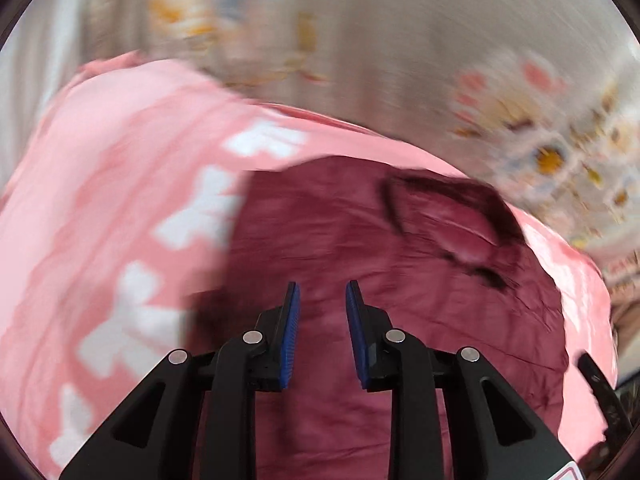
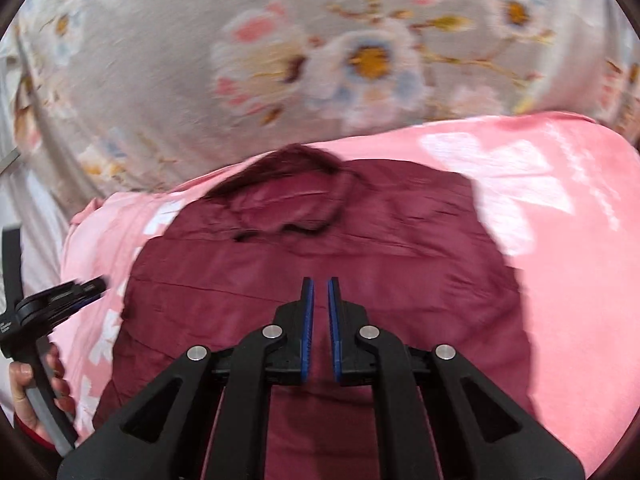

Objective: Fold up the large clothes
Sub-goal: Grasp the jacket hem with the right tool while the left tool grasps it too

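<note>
A dark maroon garment (image 1: 400, 280) lies folded into a rough rectangle on a pink blanket (image 1: 100, 200), with its dark-trimmed collar (image 1: 452, 220) at the far side. It also shows in the right wrist view (image 2: 320, 248), collar (image 2: 292, 208) at the far edge. My left gripper (image 1: 322, 292) hovers over the garment, open and empty. My right gripper (image 2: 320, 288) hovers over the garment's middle with its blue pads nearly together and nothing between them. The left gripper (image 2: 76, 292) shows at the left edge of the right wrist view, held by a hand (image 2: 28, 392).
The pink blanket (image 2: 560, 240) has white bow shapes and lies on a beige floral bedsheet (image 2: 280, 60). The sheet also shows in the left wrist view (image 1: 400, 40). Both views are motion-blurred.
</note>
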The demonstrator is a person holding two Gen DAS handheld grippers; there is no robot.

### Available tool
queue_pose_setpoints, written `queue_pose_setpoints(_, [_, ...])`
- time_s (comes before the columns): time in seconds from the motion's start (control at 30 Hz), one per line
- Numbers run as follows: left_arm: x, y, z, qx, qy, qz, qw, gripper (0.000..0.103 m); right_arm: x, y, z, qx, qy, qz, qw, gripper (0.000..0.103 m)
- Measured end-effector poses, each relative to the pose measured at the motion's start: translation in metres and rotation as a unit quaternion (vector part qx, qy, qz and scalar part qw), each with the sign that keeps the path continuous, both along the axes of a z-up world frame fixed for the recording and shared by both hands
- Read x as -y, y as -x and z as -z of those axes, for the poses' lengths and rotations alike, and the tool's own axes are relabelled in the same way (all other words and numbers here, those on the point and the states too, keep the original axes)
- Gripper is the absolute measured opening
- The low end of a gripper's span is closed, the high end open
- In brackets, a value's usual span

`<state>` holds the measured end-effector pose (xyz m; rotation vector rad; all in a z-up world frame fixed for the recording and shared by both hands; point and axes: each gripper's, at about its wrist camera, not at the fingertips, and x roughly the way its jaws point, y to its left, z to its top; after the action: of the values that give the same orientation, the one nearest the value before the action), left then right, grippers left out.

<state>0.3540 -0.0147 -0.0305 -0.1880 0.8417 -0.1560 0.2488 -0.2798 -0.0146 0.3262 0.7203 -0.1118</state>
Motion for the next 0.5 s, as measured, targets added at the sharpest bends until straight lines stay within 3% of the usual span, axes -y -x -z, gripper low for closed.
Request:
queue_pose_setpoints(0.13, [0.046,-0.017,0.034,-0.021,-0.049,0.020,0.9984,0.024,-0.021,-0.021,0.029,-0.030,0.007,-0.016,0.999,0.008])
queue_pose_setpoints(0.23, [0.054,-0.021,0.063,-0.043,-0.077,0.018,0.9959,0.019,-0.028,-0.029,0.054,-0.059,0.002,-0.021,0.998,0.008])
queue_pose_setpoints(0.37, [0.048,-0.008,0.080,-0.034,-0.097,0.022,0.9945,0.019,-0.036,-0.022,0.081,-0.088,-0.002,-0.034,0.996,0.007])
queue_pose_setpoints(0.5, [0.041,0.009,0.091,-0.010,-0.112,0.027,0.9933,0.020,-0.039,-0.011,0.092,-0.083,-0.009,-0.035,0.996,0.006])
